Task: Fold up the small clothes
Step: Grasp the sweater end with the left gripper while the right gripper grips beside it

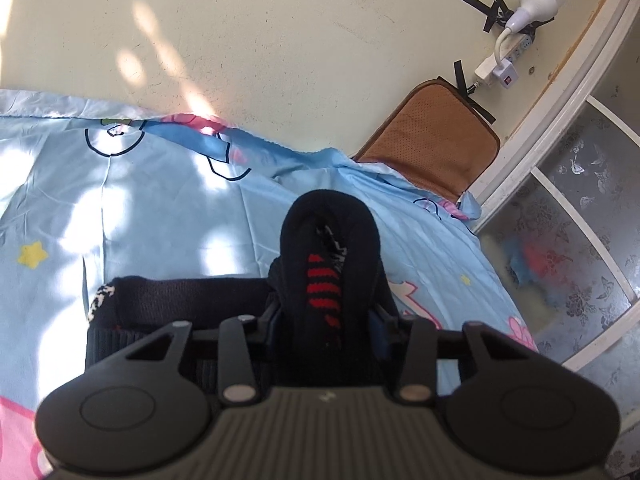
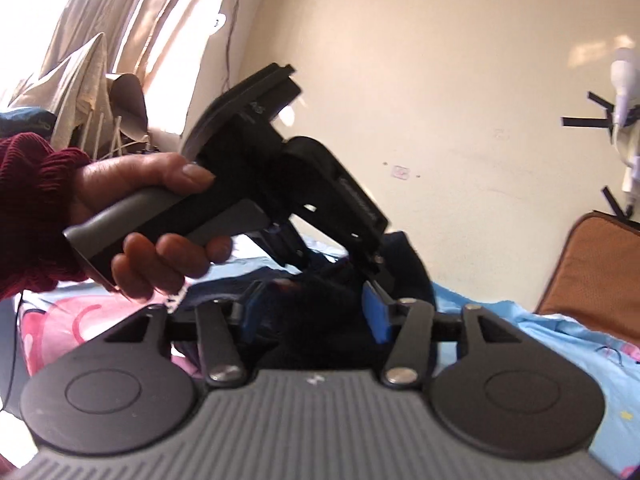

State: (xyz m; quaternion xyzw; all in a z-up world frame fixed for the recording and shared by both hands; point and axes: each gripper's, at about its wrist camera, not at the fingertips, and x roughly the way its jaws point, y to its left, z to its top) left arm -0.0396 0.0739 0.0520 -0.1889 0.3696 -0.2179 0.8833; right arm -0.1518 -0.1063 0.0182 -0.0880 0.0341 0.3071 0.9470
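Observation:
A small black knit garment (image 1: 328, 240) with red stripes and white marks stands up in a rounded fold between my left gripper's (image 1: 326, 316) jaws, which are shut on it. More of it lies flat to the left (image 1: 180, 300) on the light blue cartoon bedsheet (image 1: 140, 208). In the right wrist view my right gripper (image 2: 316, 316) has its blue pads (image 2: 376, 316) closed around the same black cloth (image 2: 320, 320). The left gripper (image 2: 280, 184), held by a hand in a maroon sleeve, sits just ahead and points down into the cloth.
A brown cushion (image 1: 432, 140) leans at the bed's far right corner. A white lamp and power strip (image 1: 516, 40) are taped to the cream wall. A patterned glass cabinet (image 1: 568, 248) stands to the right. Curtains (image 2: 120, 32) hang at the left.

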